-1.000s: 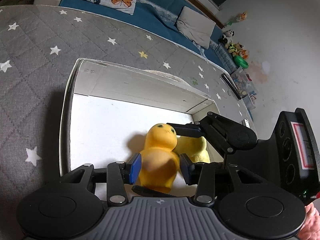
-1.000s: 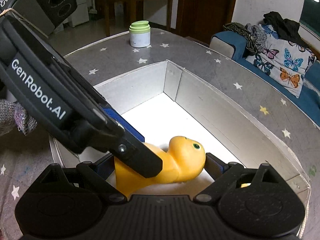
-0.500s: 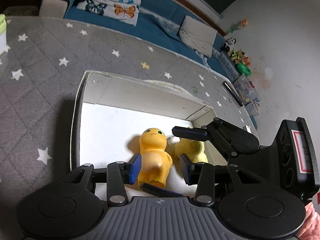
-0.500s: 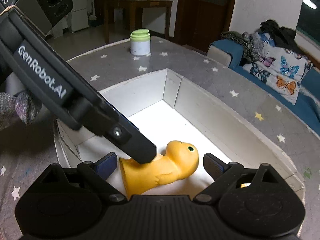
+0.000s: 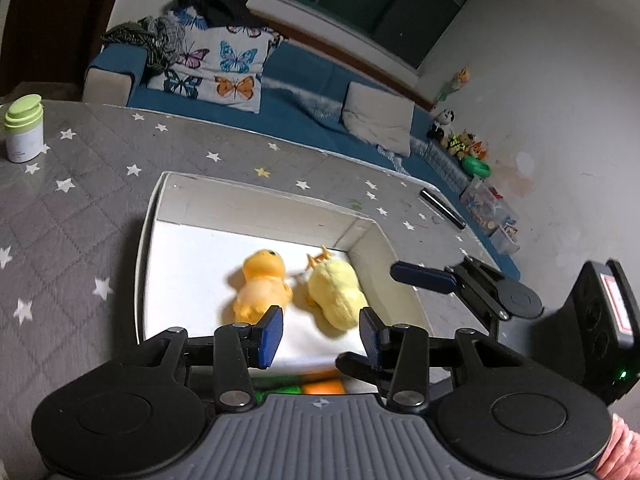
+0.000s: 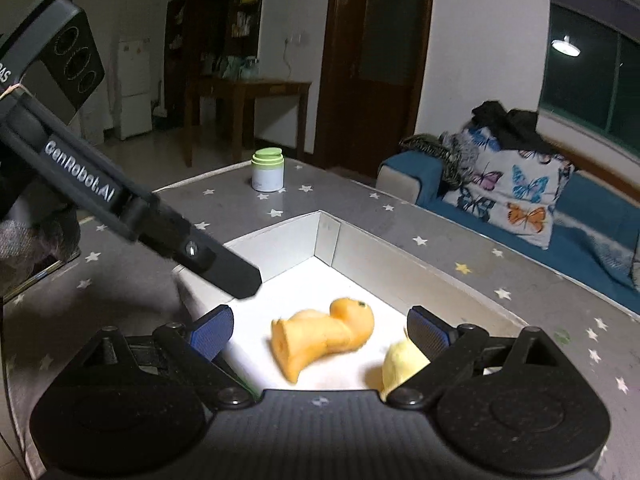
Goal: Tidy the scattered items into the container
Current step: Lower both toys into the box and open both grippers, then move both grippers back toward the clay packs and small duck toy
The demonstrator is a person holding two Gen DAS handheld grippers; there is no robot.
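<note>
The orange toy figure (image 6: 324, 340) is lying on its side on the floor of the white box (image 5: 256, 212), its long axis running from flat base to head, the head pointing toward the box's far wall, just beside a yellow plush (image 5: 336, 292). An orange and green thing at the left view's lower edge is showing blurred and mostly hidden. The left gripper (image 5: 320, 334) and right gripper (image 6: 320, 332) are both hanging wide apart over the box, gripping nothing, while a green-lidded jar (image 6: 267, 170) is standing well apart on the starred grey cloth (image 5: 80, 208).

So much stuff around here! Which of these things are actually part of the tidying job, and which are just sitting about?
Part of the job:
- white box, the container
- orange toy figure, lying on its side in the box
- yellow plush toy, beside it in the box
- both grippers, open: left, right

Just sitting about:
- green-lidded jar on the starry cover
- butterfly pillow
- black remote-like bar
</note>
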